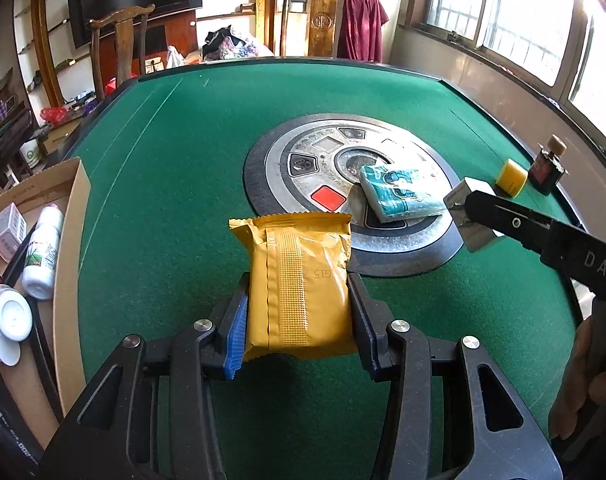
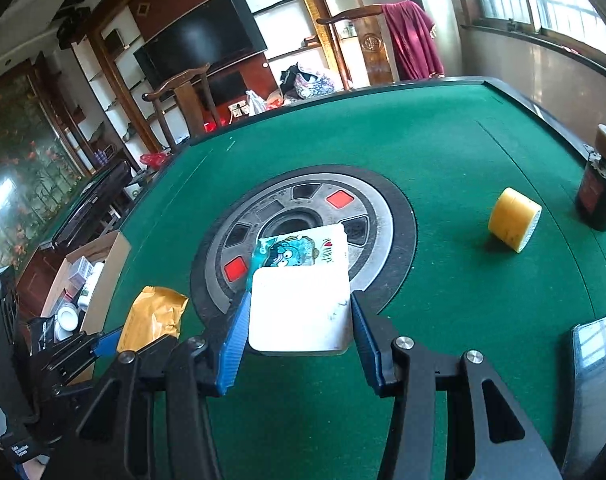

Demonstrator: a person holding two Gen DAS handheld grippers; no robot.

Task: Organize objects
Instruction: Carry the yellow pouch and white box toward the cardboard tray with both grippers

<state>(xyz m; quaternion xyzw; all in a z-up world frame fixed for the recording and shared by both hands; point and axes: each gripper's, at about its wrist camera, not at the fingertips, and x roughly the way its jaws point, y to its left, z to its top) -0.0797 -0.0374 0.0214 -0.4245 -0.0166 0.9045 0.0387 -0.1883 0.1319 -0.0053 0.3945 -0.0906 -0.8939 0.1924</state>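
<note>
Two things are in my grip at once: my left gripper (image 1: 299, 312) is clamped on the sides of a mustard-yellow foil snack packet with crimped ends (image 1: 299, 280), and my right gripper (image 2: 299, 320) pinches a flat white box with rounded corners (image 2: 301, 310) between its blue pads. Both seem to be lifted off the green felt mahjong table (image 1: 183, 160), though I cannot be sure how far.

Several items already lie in the open brown cardboard box (image 1: 73, 216) at the table's left edge: a white plastic bottle with a green label (image 1: 43, 256), a small pale carton (image 1: 9, 230) and round white lids (image 1: 11, 314). So I judge the sorting partly done, with my two loads next to go in.

Still out on the table are a teal-and-white printed tissue pack (image 1: 401, 192) lying on the round metal centre panel (image 1: 303, 160), a yellow cylinder on its side (image 2: 514, 218) near the right edge, and a dark bottle with a tan stopper (image 2: 601, 184) standing at that edge beyond it.

The yellow packet looks puffy and smooth, its back seam facing me with a faint stamped code; it is soft and could slip or crush if squeezed harder
</note>
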